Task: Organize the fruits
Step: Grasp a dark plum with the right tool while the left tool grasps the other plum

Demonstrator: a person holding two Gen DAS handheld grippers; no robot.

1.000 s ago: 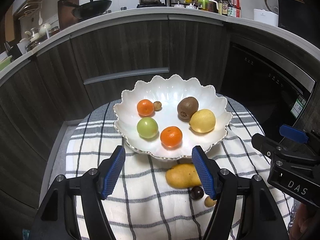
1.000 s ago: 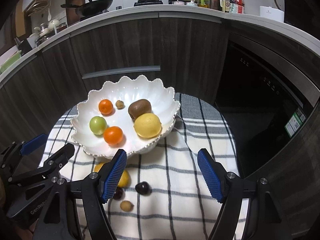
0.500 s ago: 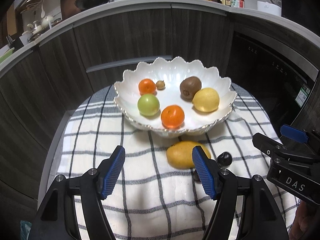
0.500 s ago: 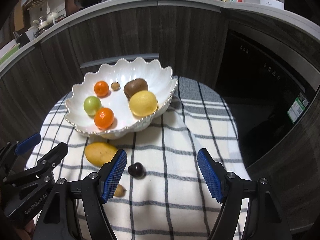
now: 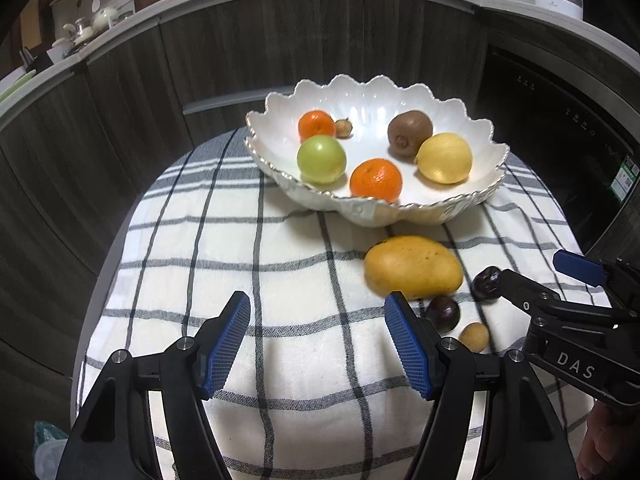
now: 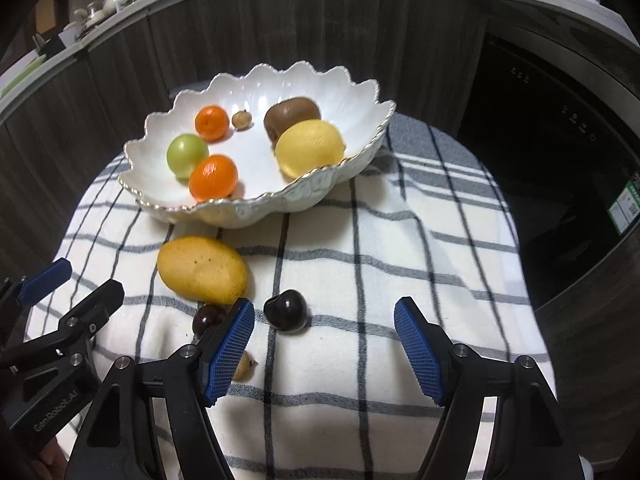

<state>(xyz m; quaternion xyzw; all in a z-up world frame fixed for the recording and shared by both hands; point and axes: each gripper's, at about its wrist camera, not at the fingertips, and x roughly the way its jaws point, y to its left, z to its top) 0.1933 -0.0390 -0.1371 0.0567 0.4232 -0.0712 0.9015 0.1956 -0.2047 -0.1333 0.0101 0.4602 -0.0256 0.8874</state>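
Observation:
A white scalloped bowl point(image 5: 460, 120) point(image 6: 352, 92) on a checked cloth holds two oranges, a green fruit point(image 5: 321, 159), a kiwi point(image 5: 409, 133), a lemon point(image 5: 443, 157) and a small brown fruit. In front of the bowl lie a yellow mango point(image 5: 413, 267) point(image 6: 202, 270), two dark cherries point(image 6: 286, 311) point(image 6: 209, 318) and a small tan fruit point(image 5: 474, 336). My left gripper point(image 5: 317, 340) is open and empty above the cloth, left of the mango. My right gripper point(image 6: 324, 346) is open and empty, just behind the nearer cherry.
The checked cloth point(image 5: 240, 240) covers a small round table. Dark curved cabinets point(image 5: 240, 60) and a dishwasher front point(image 6: 560, 160) stand behind it. A counter with pots and bottles runs along the top.
Both grippers have dropped lower and closer to the cloth. The mango, cherries and tan fruit now lie nearer the fingertips. Both stay open.

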